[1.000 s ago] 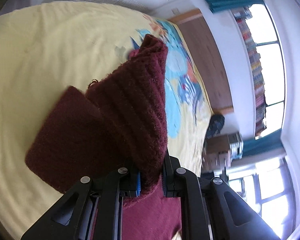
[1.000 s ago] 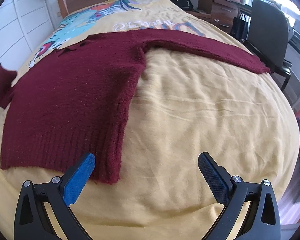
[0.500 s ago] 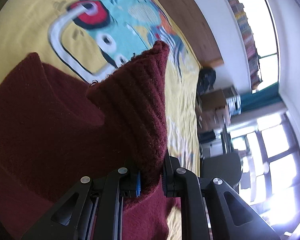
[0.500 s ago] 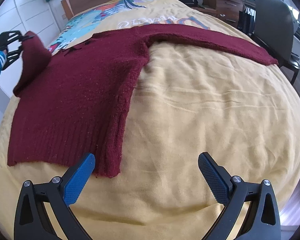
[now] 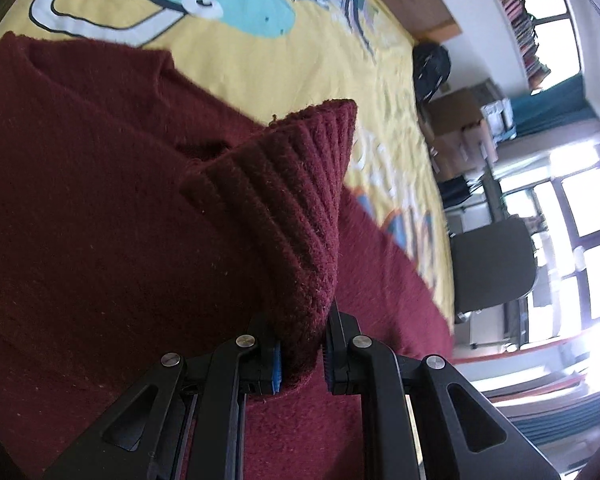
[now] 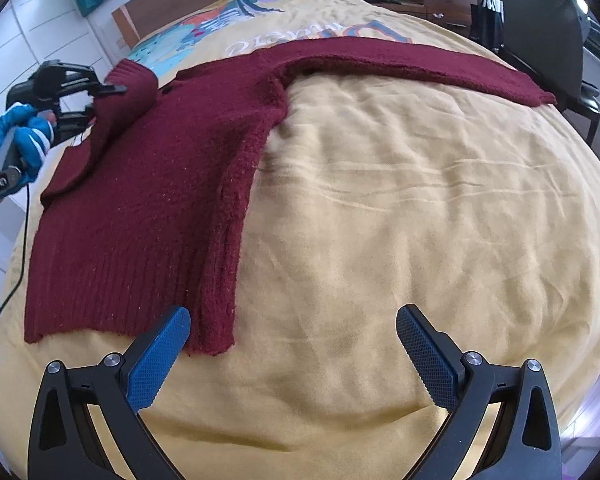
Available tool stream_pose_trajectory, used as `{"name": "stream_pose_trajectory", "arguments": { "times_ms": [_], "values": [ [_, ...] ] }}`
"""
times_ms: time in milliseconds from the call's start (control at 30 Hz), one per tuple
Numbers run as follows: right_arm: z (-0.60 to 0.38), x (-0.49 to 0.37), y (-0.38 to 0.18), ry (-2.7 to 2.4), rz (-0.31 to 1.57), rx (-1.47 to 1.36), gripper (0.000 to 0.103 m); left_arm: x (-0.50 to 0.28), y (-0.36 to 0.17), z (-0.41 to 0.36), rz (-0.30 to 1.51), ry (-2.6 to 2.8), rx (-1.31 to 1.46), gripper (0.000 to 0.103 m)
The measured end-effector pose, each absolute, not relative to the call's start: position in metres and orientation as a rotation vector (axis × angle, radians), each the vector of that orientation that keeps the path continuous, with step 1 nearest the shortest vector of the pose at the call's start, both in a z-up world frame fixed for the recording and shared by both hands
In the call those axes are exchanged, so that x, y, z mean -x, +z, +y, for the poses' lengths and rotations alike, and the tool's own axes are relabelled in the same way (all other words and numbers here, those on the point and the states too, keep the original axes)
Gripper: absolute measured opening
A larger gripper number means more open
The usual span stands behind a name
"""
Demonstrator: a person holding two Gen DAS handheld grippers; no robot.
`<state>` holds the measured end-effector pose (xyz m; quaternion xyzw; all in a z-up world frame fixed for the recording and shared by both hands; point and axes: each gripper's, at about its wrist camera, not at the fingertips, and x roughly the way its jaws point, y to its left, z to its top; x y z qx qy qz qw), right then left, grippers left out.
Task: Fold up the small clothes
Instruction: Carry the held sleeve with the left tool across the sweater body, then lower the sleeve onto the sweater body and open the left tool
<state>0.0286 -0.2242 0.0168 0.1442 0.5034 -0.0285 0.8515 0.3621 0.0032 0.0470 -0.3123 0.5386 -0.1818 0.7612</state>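
Left hand-held gripper pads half buried in sweater cuff.

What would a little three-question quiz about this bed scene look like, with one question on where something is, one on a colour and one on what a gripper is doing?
1. Where does the sweater's free sleeve lie?
A. Stretched out across the bedspread toward the chair
B. Tucked under the sweater's body
C. On the floor

2. What colour is the sweater?
A. Navy
B. Dark red
C. Grey

3. What is the left gripper doing?
A. Open above the bedspread
B. Shut on nothing
C. Shut on the ribbed cuff

Answers:
1 A, the right wrist view shows it laid out flat toward the chair.
2 B, both views show maroon knit.
3 C, the cuff sits pinched between its pads, while the right gripper stands open.
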Motion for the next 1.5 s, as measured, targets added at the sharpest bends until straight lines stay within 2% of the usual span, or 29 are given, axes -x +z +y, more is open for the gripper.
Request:
{"name": "stream_pose_trajectory", "arguments": {
  "times_ms": [433, 467, 500, 567, 667, 800, 900, 1233, 1400, 1500],
  "values": [
    [-0.226, -0.028, 0.014, -0.063, 1.07, -0.32, 0.103, -0.363, 0.03, -0.034, 1.238, -0.366, 0.592, 0.014],
    [-0.226, -0.028, 0.014, -0.062, 1.071, -0.32, 0.103, -0.362, 0.029, -0.036, 1.239, -0.369, 0.586, 0.017],
    [-0.226, -0.028, 0.014, -0.062, 1.071, -0.32, 0.103, -0.36, 0.028, -0.04, 1.244, -0.377, 0.578, 0.027],
    [-0.225, -0.029, 0.013, -0.06, 1.074, -0.319, 0.103, -0.358, 0.026, -0.042, 1.26, -0.403, 0.589, 0.036],
    [-0.225, -0.028, 0.014, -0.06, 1.073, -0.318, 0.103, -0.355, 0.027, -0.047, 1.278, -0.447, 0.58, 0.04],
    [-0.226, -0.027, 0.014, -0.063, 1.068, -0.322, 0.103, -0.351, 0.035, -0.045, 1.257, -0.47, 0.56, 0.04],
    [-0.226, -0.027, 0.015, -0.064, 1.065, -0.323, 0.103, -0.347, 0.042, -0.043, 1.19, -0.393, 0.446, 0.04],
    [-0.226, -0.024, 0.018, -0.067, 1.051, -0.325, 0.103, -0.317, 0.016, -0.08, 1.211, -0.336, 0.181, 0.04],
    [-0.228, -0.021, 0.02, -0.069, 1.043, -0.336, 0.103, -0.311, 0.027, -0.086, 1.163, -0.343, 0.15, 0.04],
    [-0.23, -0.022, 0.022, -0.071, 1.041, -0.345, 0.103, -0.307, 0.013, -0.082, 1.213, -0.34, 0.167, 0.04]
  ]
}}
